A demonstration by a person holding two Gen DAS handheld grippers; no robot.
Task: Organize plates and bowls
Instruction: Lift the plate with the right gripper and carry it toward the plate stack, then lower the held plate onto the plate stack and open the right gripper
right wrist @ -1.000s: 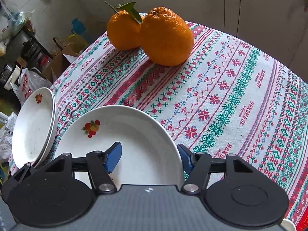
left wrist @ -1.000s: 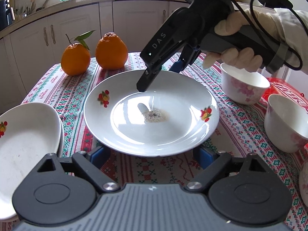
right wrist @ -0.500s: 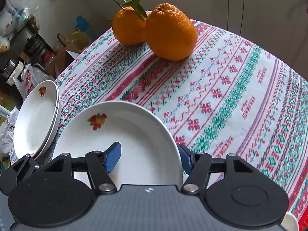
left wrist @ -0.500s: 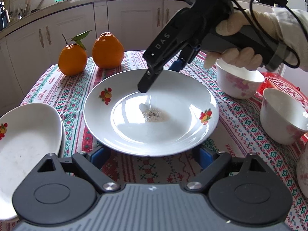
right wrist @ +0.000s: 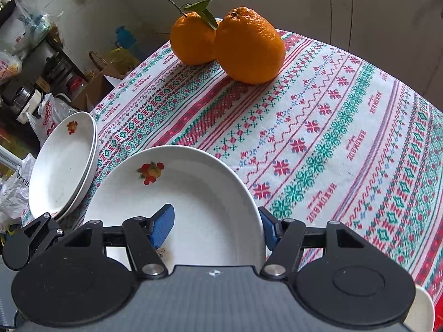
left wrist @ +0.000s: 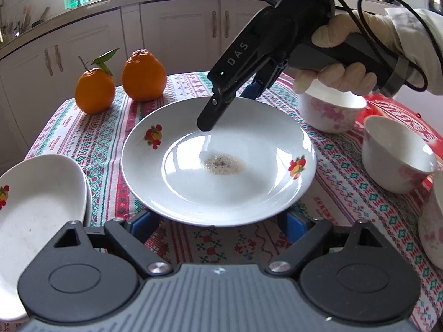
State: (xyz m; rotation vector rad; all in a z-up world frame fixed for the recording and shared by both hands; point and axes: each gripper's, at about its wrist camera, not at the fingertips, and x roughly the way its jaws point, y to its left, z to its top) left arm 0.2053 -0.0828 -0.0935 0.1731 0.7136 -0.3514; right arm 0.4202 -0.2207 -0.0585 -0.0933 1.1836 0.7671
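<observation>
A white plate (left wrist: pixel 249 171) with fruit decals and a brownish residue at its centre hangs just above the patterned cloth. My right gripper (left wrist: pixel 227 108) is shut on its far rim. One blue pad (right wrist: pixel 163 225) lies inside the plate (right wrist: pixel 193 193) and the other pad (right wrist: pixel 267 231) is against the outside of the rim. My left gripper (left wrist: pixel 220 221) stands open at the near rim, its two blue pads partly hidden under the plate's edge. A stack of matching plates (left wrist: pixel 36 207) (right wrist: pixel 61 166) sits at the left table edge.
Two oranges (left wrist: pixel 95 90) (left wrist: pixel 144 76) stand at the far side of the table. Floral white bowls (left wrist: pixel 326 110) (left wrist: pixel 396 155) sit on the right, and another bowl (left wrist: pixel 432 227) shows at the right border. A gloved hand (left wrist: pixel 340 52) holds the right gripper. Kitchen cabinets stand behind.
The table has slid slightly in the right wrist view while the plate keeps its place between the pads. Both grippers keep the same state.
</observation>
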